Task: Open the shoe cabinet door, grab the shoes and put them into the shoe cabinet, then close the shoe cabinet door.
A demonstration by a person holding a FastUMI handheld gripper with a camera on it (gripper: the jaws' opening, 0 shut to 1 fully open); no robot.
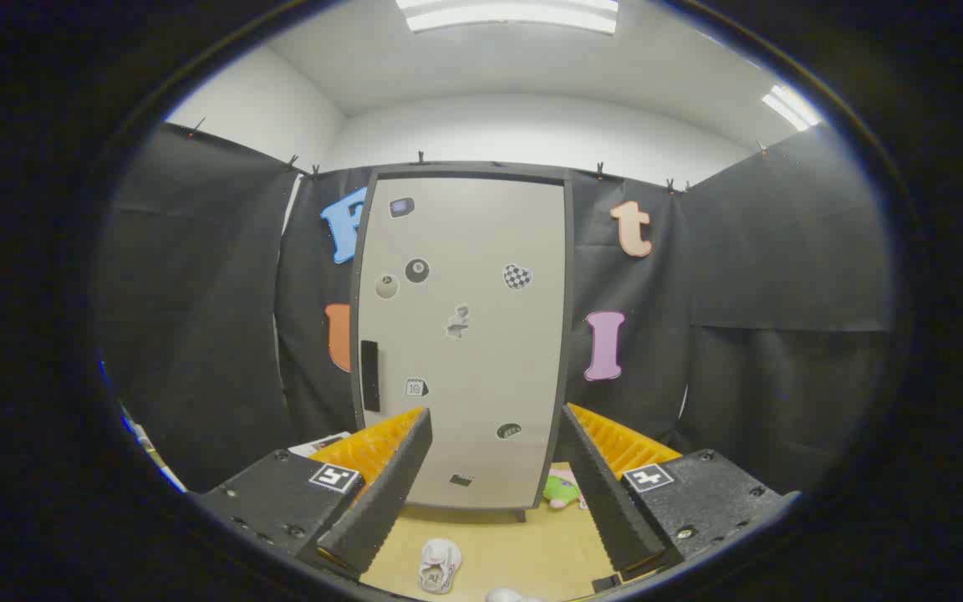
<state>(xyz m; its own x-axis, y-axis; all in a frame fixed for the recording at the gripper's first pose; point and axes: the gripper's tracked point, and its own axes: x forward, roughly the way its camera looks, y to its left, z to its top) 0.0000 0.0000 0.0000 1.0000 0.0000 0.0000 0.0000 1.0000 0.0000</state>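
Tool point(494, 468) spread wide, nothing between fingers, aimed at shoe cabinet point(463, 334). Cabinet door shut, dark handle point(370, 374) on its left edge, stickers on front. White shoe point(439, 565) on floor point(523, 543) just in front of cabinet; green-pink toy point(563, 489) by cabinet's right foot.

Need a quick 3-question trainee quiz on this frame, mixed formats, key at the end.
1. True or false: the shoe cabinet door is closed.
2. The gripper is: A) shut on a shoe, B) open and holding nothing, C) shut on the handle.
3. Fill in: the dark handle sits near the door's ____ edge, as seen from the gripper.

Key:
1. True. The door sits flush in its frame.
2. B. The fingers are spread apart, with the white shoe on the floor below the gap between them.
3. Left.
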